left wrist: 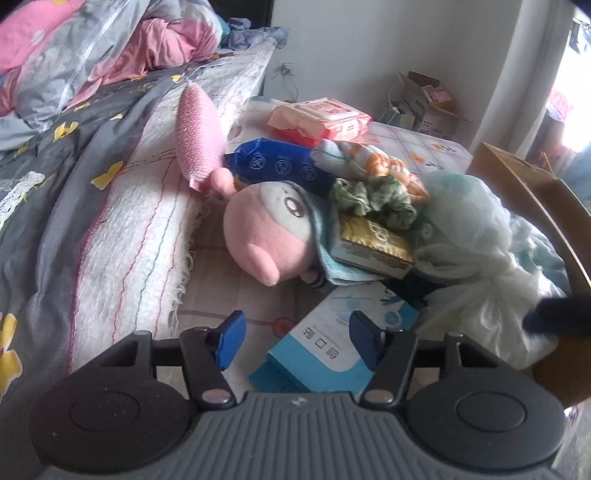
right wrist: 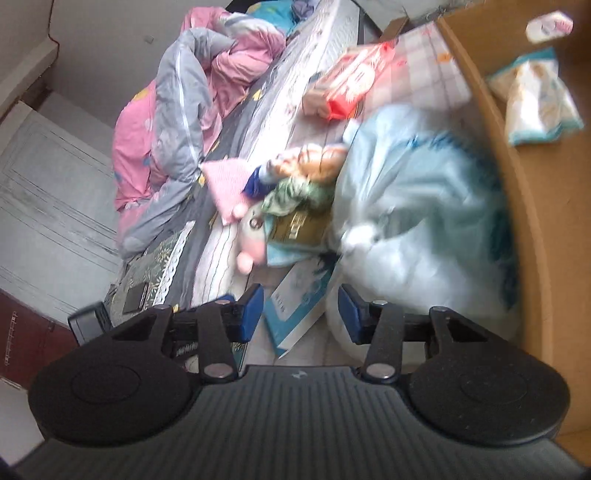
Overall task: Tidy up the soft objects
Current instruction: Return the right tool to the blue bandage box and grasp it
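**Bed heaped w/ soft stuff, cardboard box at the side**

Bedroom w/ white walls; a bed (left wrist: 155, 206) w/ white woven cover carries the pile, a rumpled pink-and-grey floral quilt (left wrist: 74, 51) at its far end. Brown cardboard box (right wrist: 532, 192) stands at the bed's edge; inside it, seen from the right wrist: a teal-and-white soft plastic packet (right wrist: 535, 99) and a small white-and-pink pack (right wrist: 550, 26) farther in. Rest of the box interior not visible.

Still on the bed, outside the box: pink plush toy w/ round head (left wrist: 269, 232), partly under a light blue towel (left wrist: 325, 254); gold-coloured carton (left wrist: 373, 243) on top of that; green-and-white crumpled cloth (left wrist: 373, 195); dark blue plastic pouch (left wrist: 280, 164); red-and-pink wipes packs (left wrist: 321, 118); big pale knotted plastic bag of soft things (left wrist: 476, 251) leaning at the box wall; flat blue-and-white carton (left wrist: 332, 354) nearest the camera.

Left tongs (left wrist: 297, 341) about half open, holding nothing, poised over the flat carton, pads not touching it. Right tongs (right wrist: 301, 314) part open, empty, above the carton and bag; view blurred.
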Motion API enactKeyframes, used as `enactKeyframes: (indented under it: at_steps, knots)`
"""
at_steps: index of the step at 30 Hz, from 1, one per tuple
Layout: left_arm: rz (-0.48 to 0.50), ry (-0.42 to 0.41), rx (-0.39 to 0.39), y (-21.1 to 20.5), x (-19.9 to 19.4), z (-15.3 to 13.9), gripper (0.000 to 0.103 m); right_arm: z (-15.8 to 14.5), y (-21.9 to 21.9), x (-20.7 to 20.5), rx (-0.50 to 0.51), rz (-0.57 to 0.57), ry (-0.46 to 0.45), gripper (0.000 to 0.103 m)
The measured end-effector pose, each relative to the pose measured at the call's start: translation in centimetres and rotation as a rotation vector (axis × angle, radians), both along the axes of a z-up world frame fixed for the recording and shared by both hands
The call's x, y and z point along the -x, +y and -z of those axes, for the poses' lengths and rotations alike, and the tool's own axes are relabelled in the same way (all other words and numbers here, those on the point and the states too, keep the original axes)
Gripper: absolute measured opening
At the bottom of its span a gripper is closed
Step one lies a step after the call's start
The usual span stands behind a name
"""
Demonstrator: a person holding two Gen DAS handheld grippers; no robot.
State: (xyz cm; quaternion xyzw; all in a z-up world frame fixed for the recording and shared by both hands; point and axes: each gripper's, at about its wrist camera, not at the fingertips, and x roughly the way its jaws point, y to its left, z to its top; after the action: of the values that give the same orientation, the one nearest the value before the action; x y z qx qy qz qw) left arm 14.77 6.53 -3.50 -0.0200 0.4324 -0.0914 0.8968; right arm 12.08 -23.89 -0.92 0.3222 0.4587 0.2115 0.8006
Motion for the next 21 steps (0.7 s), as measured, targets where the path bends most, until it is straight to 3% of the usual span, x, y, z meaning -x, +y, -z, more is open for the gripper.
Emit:
enactKeyframes:
  at_steps: [3,8,13,21]
  knots:
    - [0.02,0.026,0.016,0.3,-1.2,0.6,0.058,3.1,4.1,1.2,-0.037,-0.021,0.057,0.039]
    - [0.053,0.098,0.041,0.2,-3.0,2.5,0.057,6.6,8.1,1.2,0.014,-0.036,0.082,0.038]
    - [0.111,0.176,0.121,0.3,-2.9,3.6,0.057,8.3,8.3,0.0,0.028,0.003,0.097,0.038]
    - [0.209,0.234,0.163,0.4,1.1,4.0,0.055,9.7,6.6,-0.1,-0.032,0.055,0.142,0.038]
